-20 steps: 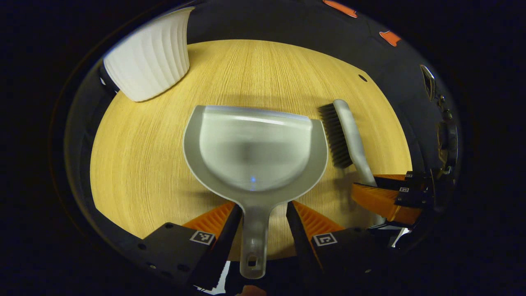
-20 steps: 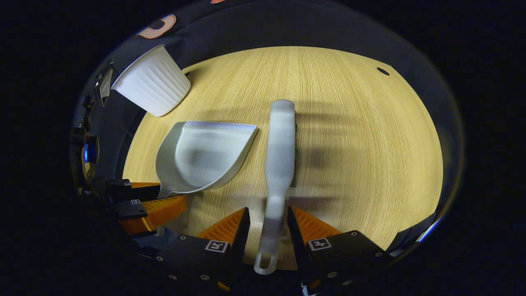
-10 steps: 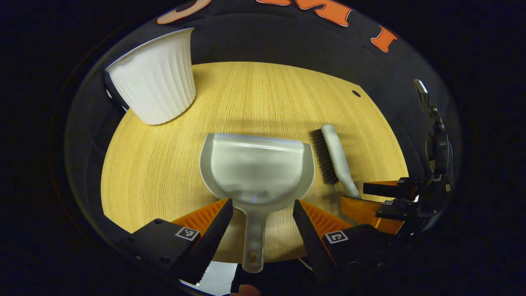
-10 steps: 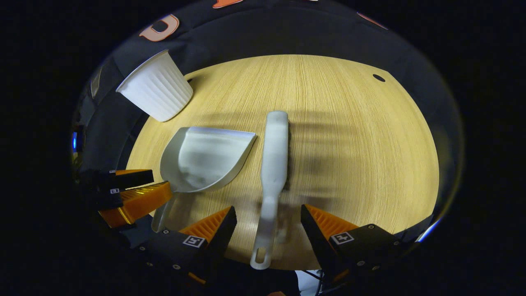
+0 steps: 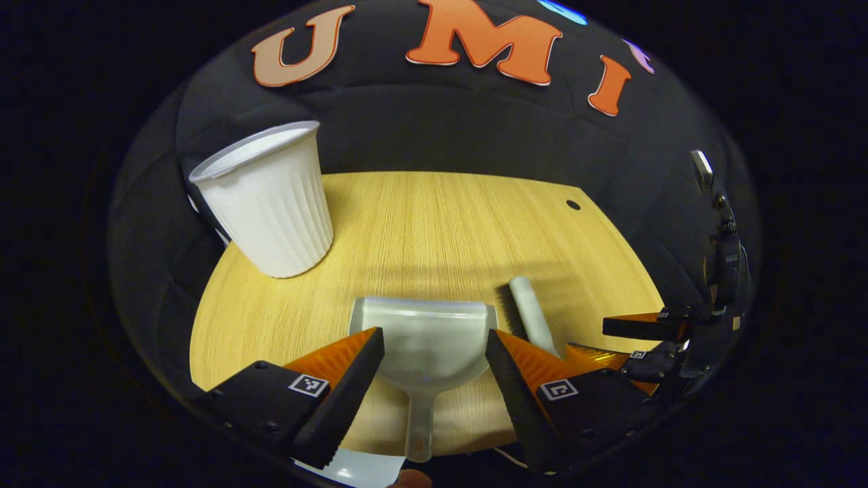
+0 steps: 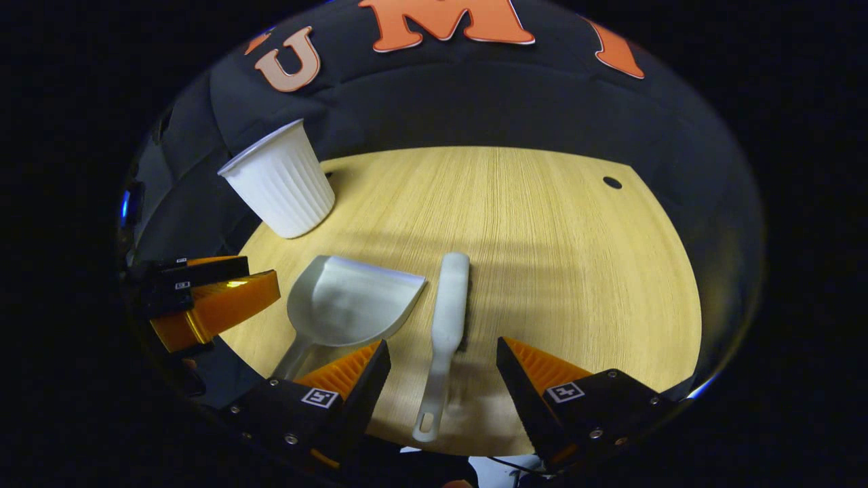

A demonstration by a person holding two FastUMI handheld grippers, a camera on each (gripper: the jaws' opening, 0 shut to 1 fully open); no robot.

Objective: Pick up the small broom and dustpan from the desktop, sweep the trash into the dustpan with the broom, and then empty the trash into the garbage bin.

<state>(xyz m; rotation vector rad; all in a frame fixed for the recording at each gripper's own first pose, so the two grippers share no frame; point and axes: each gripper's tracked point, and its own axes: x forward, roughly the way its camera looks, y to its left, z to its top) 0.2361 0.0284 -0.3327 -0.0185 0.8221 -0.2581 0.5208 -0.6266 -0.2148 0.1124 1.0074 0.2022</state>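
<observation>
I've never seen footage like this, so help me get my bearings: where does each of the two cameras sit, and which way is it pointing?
Left gripper view: rides the left gripper, looking forward and down over the dustpan; its orange fingers spread wide below.
Right gripper view: rides the right gripper, aimed along the broom, fingers apart.
Both share the wooden desktop, white bin, dustpan, broom, and each other's gripper at the side.

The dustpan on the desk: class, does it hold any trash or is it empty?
Empty. The dustpan shows a bare grey scoop in both views, lying flat on the desk beside the broom.
</observation>
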